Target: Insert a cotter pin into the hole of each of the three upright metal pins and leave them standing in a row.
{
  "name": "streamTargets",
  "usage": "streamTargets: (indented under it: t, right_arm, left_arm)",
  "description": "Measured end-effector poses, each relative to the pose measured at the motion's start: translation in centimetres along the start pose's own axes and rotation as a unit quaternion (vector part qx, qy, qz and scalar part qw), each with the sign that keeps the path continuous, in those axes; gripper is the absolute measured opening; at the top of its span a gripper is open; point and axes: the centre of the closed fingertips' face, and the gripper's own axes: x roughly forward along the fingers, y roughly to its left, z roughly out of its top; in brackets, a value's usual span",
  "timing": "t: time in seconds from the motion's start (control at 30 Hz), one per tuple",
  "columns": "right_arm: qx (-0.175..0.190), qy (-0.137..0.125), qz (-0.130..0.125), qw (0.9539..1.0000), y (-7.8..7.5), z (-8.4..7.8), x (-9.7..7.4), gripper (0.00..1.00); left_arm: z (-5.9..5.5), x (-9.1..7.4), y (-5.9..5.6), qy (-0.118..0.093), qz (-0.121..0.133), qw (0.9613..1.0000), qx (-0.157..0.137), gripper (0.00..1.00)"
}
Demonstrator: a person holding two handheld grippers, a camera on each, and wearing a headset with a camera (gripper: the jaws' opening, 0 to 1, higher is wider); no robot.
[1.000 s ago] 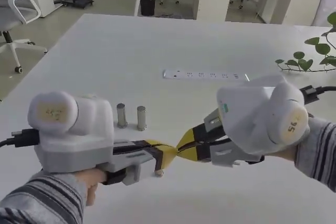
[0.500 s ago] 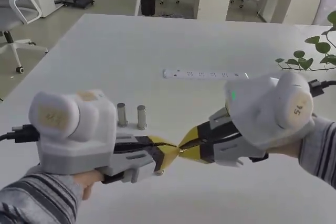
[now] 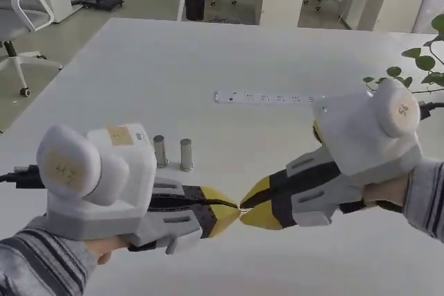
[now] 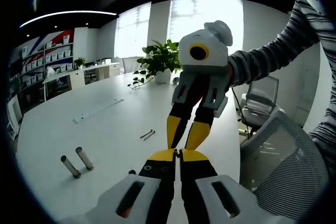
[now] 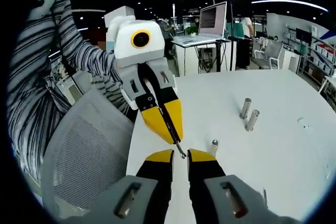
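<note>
Two upright metal pins stand side by side on the white table. A third metal pin stands close below the jaws in the right gripper view. My left gripper is shut on a thin cotter pin that sticks out past its yellow tips. My right gripper meets it tip to tip. Its fingers stand a narrow gap apart, and the cotter pin's free end reaches into that gap. Two loose cotter pins lie on the table further off.
A white power strip lies across the table beyond the pins. A potted plant trails at the right edge. Office chairs and desks stand past the table's far side, and a mesh chair is close by.
Both grippers have rolled and their bodies have swung outward while the tips stay together. The third pin, seen under the left gripper's jaws before, is now hidden in the head view.
</note>
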Motion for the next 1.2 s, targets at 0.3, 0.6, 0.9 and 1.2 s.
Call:
streamTargets:
  t: [0.3, 0.6, 0.9, 1.2]
  right_arm:
    - [0.047, -0.020, 0.022, 0.9985, 0.8, -0.6, -0.3, 0.05]
    - [0.063, -0.033, 0.053, 0.9961, 1.8, -0.3, -0.5, 0.02]
    - [0.049, -0.023, 0.058, 0.9968, 2.3, -0.1, -0.5, 0.00]
    - [-0.036, 0.021, 0.036, 0.9985, 2.0, -0.4, -0.6, 0.00]
  left_arm:
    - [0.6, -0.1, -1.4, -0.008, -0.041, 0.9989, 0.024, 0.00]
    - [0.5, -0.1, -2.2, -0.013, -0.058, 0.9978, 0.029, 0.00]
    - [0.6, -0.4, -2.6, -0.020, -0.064, 0.9974, 0.027, 0.00]
    - [0.5, -0.3, -2.5, -0.013, -0.053, 0.9972, 0.051, 0.00]
